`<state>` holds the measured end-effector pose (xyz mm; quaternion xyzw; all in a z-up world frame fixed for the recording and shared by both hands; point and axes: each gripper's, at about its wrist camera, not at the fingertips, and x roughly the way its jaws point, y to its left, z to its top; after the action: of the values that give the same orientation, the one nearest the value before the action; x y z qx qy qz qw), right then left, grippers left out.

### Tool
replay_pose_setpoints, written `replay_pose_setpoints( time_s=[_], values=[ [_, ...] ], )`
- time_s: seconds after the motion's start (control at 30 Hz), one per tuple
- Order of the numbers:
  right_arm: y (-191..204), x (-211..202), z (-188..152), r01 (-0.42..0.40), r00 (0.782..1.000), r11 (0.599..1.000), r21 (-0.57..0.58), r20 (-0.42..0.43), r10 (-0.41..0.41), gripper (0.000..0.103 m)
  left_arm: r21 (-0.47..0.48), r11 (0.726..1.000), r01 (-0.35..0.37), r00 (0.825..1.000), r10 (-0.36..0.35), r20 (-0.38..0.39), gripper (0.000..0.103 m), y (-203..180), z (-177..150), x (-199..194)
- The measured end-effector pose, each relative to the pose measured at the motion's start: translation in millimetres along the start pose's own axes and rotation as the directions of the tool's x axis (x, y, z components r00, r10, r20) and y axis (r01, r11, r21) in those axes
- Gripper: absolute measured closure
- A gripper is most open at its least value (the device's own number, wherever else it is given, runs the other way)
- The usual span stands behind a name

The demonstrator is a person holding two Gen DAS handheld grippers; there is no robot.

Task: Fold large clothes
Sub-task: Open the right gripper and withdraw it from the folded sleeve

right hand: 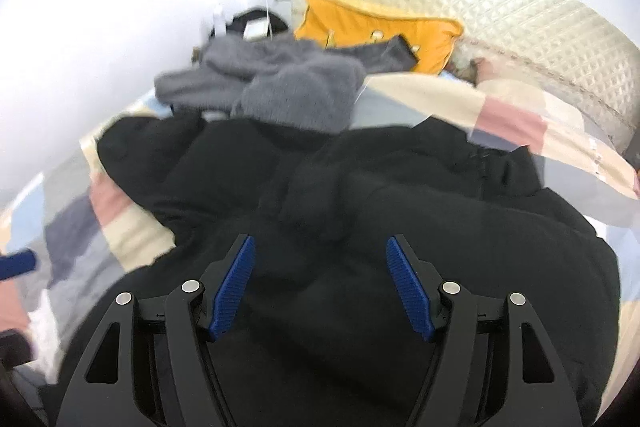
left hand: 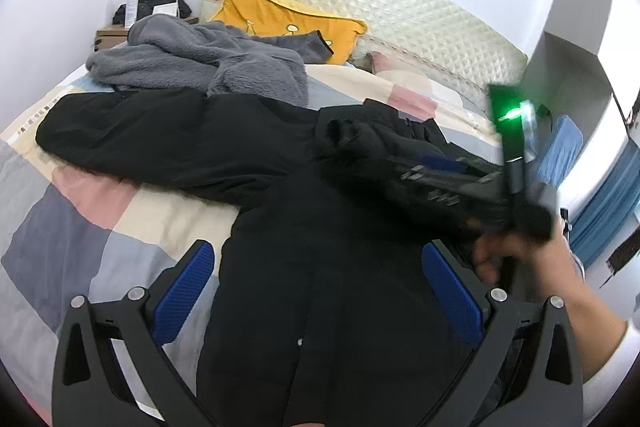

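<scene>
A large black coat [left hand: 320,267] lies spread across the patchwork bed cover [left hand: 80,227], one sleeve [left hand: 140,131] stretched out to the left. My left gripper [left hand: 320,287] hovers over the coat's body, its blue pads [left hand: 188,291] wide apart and nothing pinched between them. At the right of that view a person's hand [left hand: 516,251] holds the other tool, blurred, above a bunched part of the coat. In the right wrist view my right gripper [right hand: 322,287] stands open just over the black coat [right hand: 400,227], pads [right hand: 236,291] clear of the fabric.
A grey fleece garment [left hand: 200,63] lies crumpled at the head of the bed, in front of a yellow pillow [left hand: 280,15] and a quilted cream headboard [left hand: 400,15]. A nightstand [left hand: 112,35] with a bottle stands at the far left. Blue curtains [left hand: 608,207] hang at the right.
</scene>
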<state>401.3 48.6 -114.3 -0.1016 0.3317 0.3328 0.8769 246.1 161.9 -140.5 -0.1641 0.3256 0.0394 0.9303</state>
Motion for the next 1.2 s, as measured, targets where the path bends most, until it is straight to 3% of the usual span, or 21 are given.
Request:
replay_pose_setpoints(
  time_s=[0.1, 0.27, 0.33, 0.53, 0.73, 0.87, 0.93, 1.03, 1.1, 1.2],
  values=[
    [-17.9, -26.8, -3.5, 0.004, 0.999, 0.999, 0.039, 0.050, -0.006, 0.027, 0.015, 1.000, 0.008, 1.000, -0.008, -0.007, 0.000, -8.0, -1.3, 0.6],
    [-69.7, -72.4, -29.1, 0.092, 0.985, 0.984, 0.151, 0.128, -0.112, 0.023, 0.055, 0.998, 0.007, 1.000, -0.007, -0.002, 0.000, -26.1, -6.4, -0.8],
    [-97.3, -87.9, -48.2, 0.168, 0.969, 0.962, 0.217, 0.143, -0.202, 0.013, 0.067, 0.998, 0.019, 1.000, -0.019, -0.005, 0.000, -34.2, -9.4, -0.5],
    [-162.3, -113.0, -110.8, 0.329, 0.924, 0.893, 0.306, 0.091, -0.372, 0.011, 0.113, 0.993, 0.028, 0.999, -0.025, -0.027, 0.000, -56.4, -17.1, 3.4],
    [-187.9, -101.6, -165.6, 0.408, 0.905, 0.865, 0.291, -0.008, -0.424, 0.011, 0.151, 0.988, 0.016, 1.000, -0.011, -0.028, 0.000, -71.8, -23.3, 7.0],
    [-219.5, -98.1, -187.2, 0.425, 0.895, 0.809, 0.406, -0.054, -0.443, 0.011, 0.167, 0.986, -0.001, 0.999, 0.007, -0.036, 0.000, -76.8, -25.3, 10.8],
    [-231.4, -94.5, -189.6, 0.458, 0.878, 0.782, 0.422, -0.078, -0.472, 0.011, 0.158, 0.987, 0.013, 0.999, -0.007, -0.037, 0.000, -78.1, -24.6, 11.9],
    [-242.0, -84.0, -192.0, 0.461, 0.880, 0.785, 0.415, -0.100, -0.464, 0.011, 0.173, 0.985, 0.003, 1.000, 0.000, -0.022, 0.000, -81.2, -24.5, 16.6],
    [-244.6, -73.1, -191.8, 0.438, 0.896, 0.809, 0.392, -0.111, -0.431, 0.011, 0.185, 0.983, -0.011, 1.000, 0.016, -0.025, 0.000, -82.0, -25.4, 22.2],
    [-239.9, -69.7, -192.0, 0.452, 0.888, 0.815, 0.364, -0.099, -0.448, 0.011, 0.179, 0.984, -0.007, 0.998, 0.017, -0.053, 0.000, -81.2, -24.4, 29.6]
  ],
)
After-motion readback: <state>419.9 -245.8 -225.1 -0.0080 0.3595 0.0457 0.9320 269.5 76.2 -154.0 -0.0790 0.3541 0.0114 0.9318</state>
